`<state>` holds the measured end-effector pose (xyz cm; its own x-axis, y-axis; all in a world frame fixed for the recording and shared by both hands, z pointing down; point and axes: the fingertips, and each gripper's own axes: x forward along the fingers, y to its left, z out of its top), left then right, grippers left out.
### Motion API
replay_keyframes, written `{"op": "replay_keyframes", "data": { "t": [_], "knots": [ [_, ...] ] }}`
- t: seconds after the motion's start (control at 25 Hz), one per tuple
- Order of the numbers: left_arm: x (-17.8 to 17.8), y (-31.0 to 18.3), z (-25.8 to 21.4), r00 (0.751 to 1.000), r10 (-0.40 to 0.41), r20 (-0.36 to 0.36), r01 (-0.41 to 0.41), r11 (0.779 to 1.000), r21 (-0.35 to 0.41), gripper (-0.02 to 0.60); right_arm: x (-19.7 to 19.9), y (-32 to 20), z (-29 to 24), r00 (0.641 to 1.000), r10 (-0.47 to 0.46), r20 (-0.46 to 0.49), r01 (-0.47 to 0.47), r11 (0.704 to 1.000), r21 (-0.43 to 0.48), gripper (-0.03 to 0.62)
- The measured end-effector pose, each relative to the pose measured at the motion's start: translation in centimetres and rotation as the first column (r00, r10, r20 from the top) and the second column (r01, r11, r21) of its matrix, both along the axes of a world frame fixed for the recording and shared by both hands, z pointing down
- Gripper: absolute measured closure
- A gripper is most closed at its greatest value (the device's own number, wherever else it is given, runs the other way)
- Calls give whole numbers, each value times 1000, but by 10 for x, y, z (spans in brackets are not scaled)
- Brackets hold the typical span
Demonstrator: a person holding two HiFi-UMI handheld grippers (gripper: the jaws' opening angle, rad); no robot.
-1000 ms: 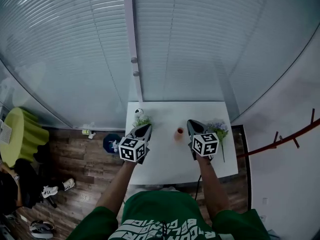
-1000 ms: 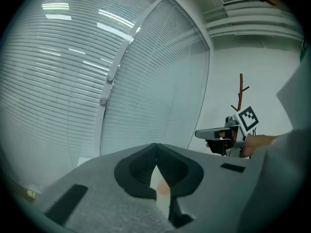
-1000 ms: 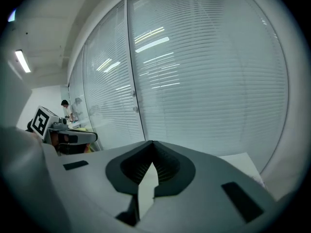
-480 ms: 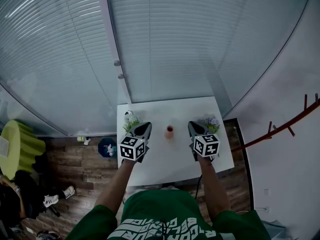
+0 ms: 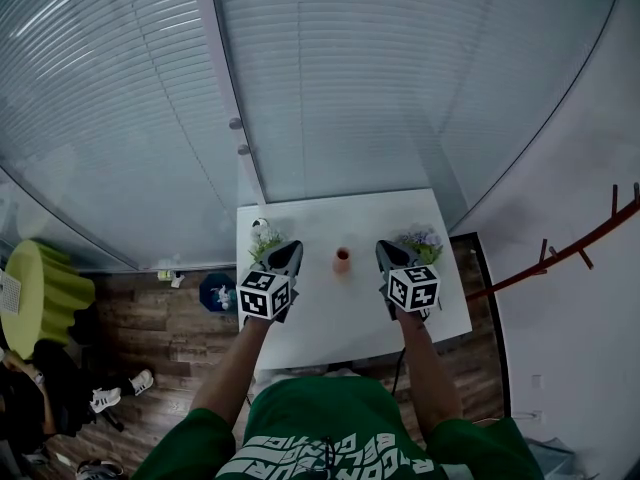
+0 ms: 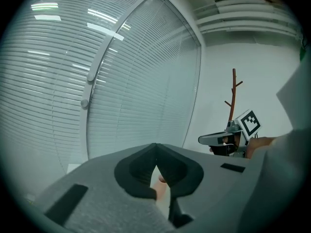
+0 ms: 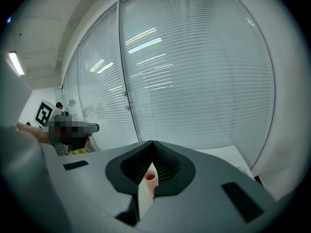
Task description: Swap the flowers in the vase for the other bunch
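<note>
Two grippers over the counter (image 5: 330, 320), one on each side of the vase (image 5: 342, 260).
The left gripper (image 5: 290, 249), left of the vase, has its fingers together; the right gripper (image 5: 384, 251), right of the vase, likewise has its fingers pressed together with nothing clamped. The small orange vase stands upright and apart from both. A pale bunch (image 5: 264, 236) sits farther left of the vase, a purple bunch (image 5: 422, 240) farther right of it, each just beside a gripper's tip.
</note>
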<state>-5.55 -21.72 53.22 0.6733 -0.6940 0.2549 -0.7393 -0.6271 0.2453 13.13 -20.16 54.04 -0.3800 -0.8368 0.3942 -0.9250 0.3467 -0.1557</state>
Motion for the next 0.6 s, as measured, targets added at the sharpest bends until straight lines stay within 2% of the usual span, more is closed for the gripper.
{"op": "replay_keyframes", "data": {
  "t": [0.36,0.6],
  "knots": [
    [4,0,-4,1000,13,10,-13,1000,13,574,3,3,3,1000,2,-6,-2,1000,-4,580],
    [21,2,-4,999,48,4,-48,999,8,574,21,8,2,999,38,-7,-38,999,-4,580]
  ]
}}
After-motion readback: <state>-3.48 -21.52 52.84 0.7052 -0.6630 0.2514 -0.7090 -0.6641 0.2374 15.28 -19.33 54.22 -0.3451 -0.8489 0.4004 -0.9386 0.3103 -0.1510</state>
